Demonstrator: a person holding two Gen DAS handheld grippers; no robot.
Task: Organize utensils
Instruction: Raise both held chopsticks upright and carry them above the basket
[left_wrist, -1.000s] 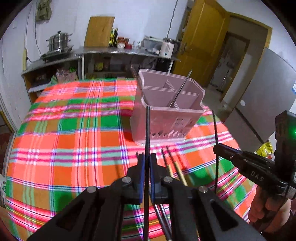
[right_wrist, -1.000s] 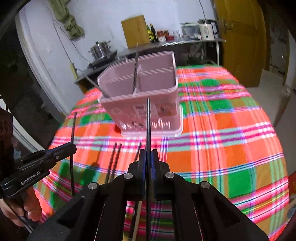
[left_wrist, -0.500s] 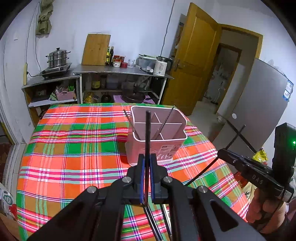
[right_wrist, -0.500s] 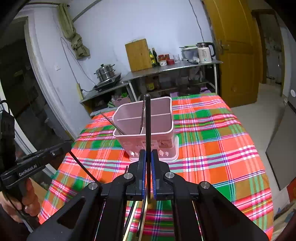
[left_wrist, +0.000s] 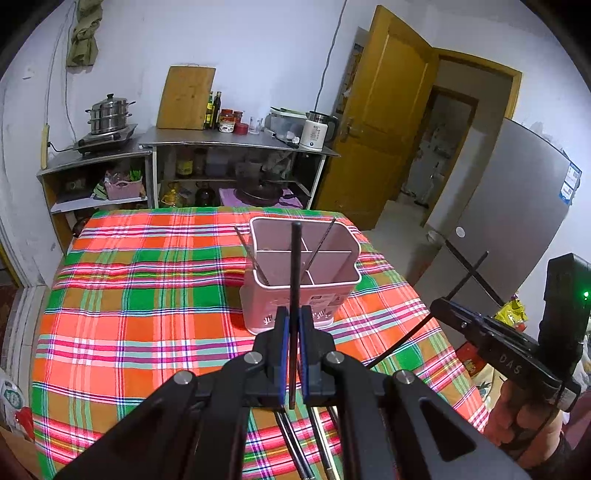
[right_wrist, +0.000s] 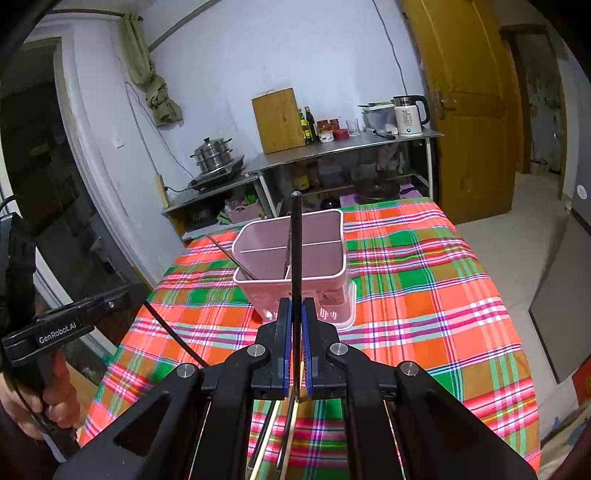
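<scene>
A pink divided utensil holder (left_wrist: 303, 273) (right_wrist: 291, 266) stands on the plaid tablecloth with two thin metal utensils leaning inside. My left gripper (left_wrist: 291, 332) is shut on a black chopstick (left_wrist: 294, 280) that points up, held high above the table on the near side of the holder. My right gripper (right_wrist: 294, 332) is shut on another black chopstick (right_wrist: 295, 251), also raised. Each gripper shows in the other's view, the right gripper (left_wrist: 439, 306) at the right, the left gripper (right_wrist: 125, 295) at the left. Several chopsticks (right_wrist: 273, 435) lie on the cloth below.
The plaid tablecloth (left_wrist: 147, 314) covers the whole table. Behind it stand metal shelves (left_wrist: 229, 147) with a steamer pot (left_wrist: 109, 118), a cutting board, bottles and a kettle. A yellow door (left_wrist: 376, 140) and a grey fridge (left_wrist: 509, 229) are at the right.
Both grippers have lifted up and back from the table, each with its chopstick. The holder now looks smaller and farther away.
</scene>
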